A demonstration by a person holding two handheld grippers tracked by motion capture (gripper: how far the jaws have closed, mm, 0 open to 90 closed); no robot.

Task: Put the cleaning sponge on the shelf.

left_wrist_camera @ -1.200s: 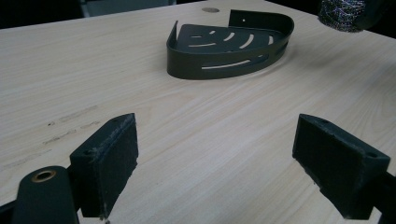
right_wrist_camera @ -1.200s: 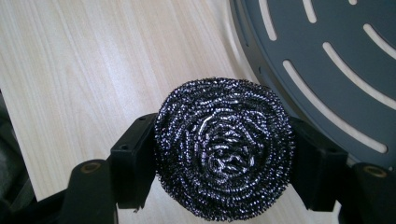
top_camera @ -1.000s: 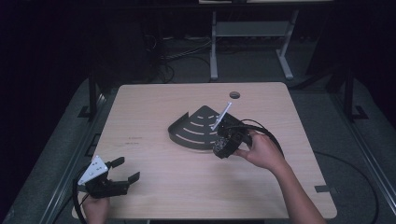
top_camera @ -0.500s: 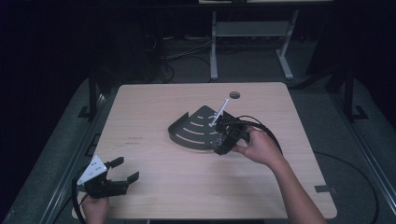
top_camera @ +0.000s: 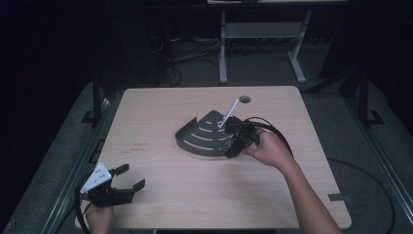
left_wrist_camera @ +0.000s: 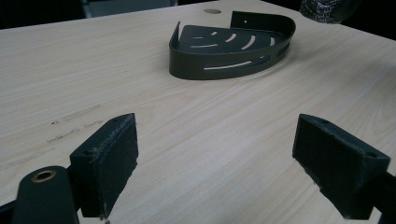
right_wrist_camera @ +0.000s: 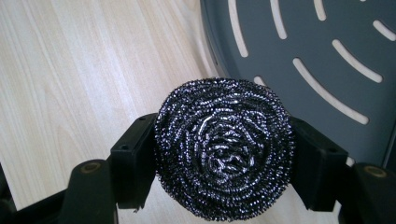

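A dark fan-shaped corner tray [top_camera: 202,134] with curved slots lies at the middle of the table; it also shows in the left gripper view [left_wrist_camera: 233,46] and in the right gripper view [right_wrist_camera: 336,56]. My right gripper [top_camera: 233,145] hangs over the tray's right edge, shut on a round steel-wool scourer [right_wrist_camera: 224,147] squeezed between its jaws. The scourer [top_camera: 229,146] sits just above the tray's rim. My left gripper [top_camera: 131,178] rests open near the table's front left corner, with bare wood between its pads [left_wrist_camera: 109,161].
The wooden table [top_camera: 160,204] has a round cable hole [top_camera: 244,99] near its far edge. A black cable [top_camera: 272,129] loops from the right gripper. A metal stand [top_camera: 260,34] stands on the floor beyond the table.
The right gripper with the scourer has shifted slightly toward the tray's right rim and lower. The left gripper has stayed put.
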